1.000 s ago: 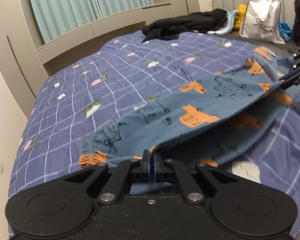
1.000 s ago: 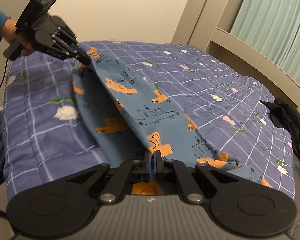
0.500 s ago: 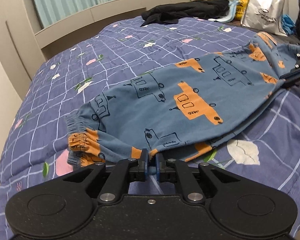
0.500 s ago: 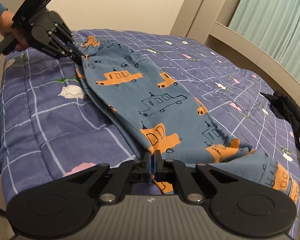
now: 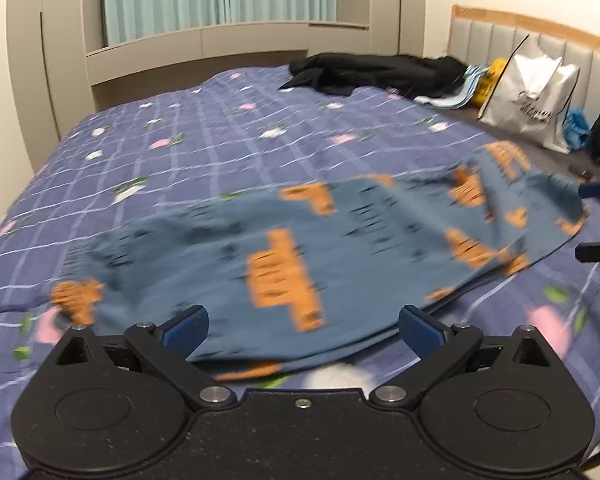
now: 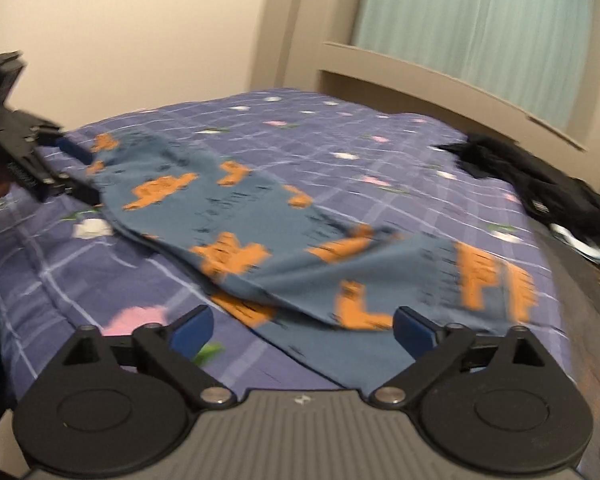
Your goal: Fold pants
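Observation:
Blue pants (image 5: pixel 300 248) with orange car prints lie folded lengthwise, leg on leg, flat on the purple checked bedspread (image 5: pixel 204 152). They also show in the right wrist view (image 6: pixel 284 240). My left gripper (image 5: pixel 304 326) is open and empty at the cuff end, just behind the near edge of the pants. My right gripper (image 6: pixel 302 330) is open and empty at the waist end. The left gripper shows at the far left of the right wrist view (image 6: pixel 74 172), its jaws apart. The right gripper's fingertips (image 5: pixel 598 190) show at the right edge of the left wrist view.
Black clothes (image 5: pixel 376 72) lie at the far side of the bed. A white bag (image 5: pixel 528 92) and light blue items stand by the padded headboard (image 5: pixel 500 36). Beige cabinets (image 5: pixel 188 48) and teal curtains line the far wall.
Both grippers have opened and let go of the pants, which now lie flat on the bed. Both have drawn back and lifted a little.

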The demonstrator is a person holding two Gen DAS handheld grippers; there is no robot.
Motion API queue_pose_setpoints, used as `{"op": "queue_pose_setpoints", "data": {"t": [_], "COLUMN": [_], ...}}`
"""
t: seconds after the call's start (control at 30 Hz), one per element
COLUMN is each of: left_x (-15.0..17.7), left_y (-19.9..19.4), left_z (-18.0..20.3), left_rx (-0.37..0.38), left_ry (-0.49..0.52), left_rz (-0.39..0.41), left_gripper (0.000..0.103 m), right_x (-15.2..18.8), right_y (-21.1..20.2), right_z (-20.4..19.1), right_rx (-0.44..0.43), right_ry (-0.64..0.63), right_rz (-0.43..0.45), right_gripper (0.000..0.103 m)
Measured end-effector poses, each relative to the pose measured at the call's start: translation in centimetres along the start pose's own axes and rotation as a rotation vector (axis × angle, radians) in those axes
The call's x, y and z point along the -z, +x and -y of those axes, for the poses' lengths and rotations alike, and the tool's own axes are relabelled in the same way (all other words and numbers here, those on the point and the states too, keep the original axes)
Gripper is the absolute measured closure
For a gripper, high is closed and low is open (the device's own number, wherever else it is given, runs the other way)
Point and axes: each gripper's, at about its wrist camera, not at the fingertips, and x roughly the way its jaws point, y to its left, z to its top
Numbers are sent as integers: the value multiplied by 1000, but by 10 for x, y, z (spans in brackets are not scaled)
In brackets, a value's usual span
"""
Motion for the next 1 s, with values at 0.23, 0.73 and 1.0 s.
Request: {"op": "queue_pose_setpoints", "data": {"t": [0.23, 0.73, 1.0], "left_x": [-23, -42, -41], "left_y": [13, 56, 62], "left_z": [73, 172, 173], "left_rx": [56, 202, 207], "left_ry": [67, 236, 217], "left_rz": [89, 99, 83], "left_gripper": [1, 1, 1], "right_x": [29, 101, 126], "right_y": [-39, -20, -17], "right_z": [53, 140, 165], "right_rx": [90, -173, -91], "right_ry": [279, 1191, 1441], "right_rz": [-20, 103, 246], "right_gripper": [0, 18, 55]}}
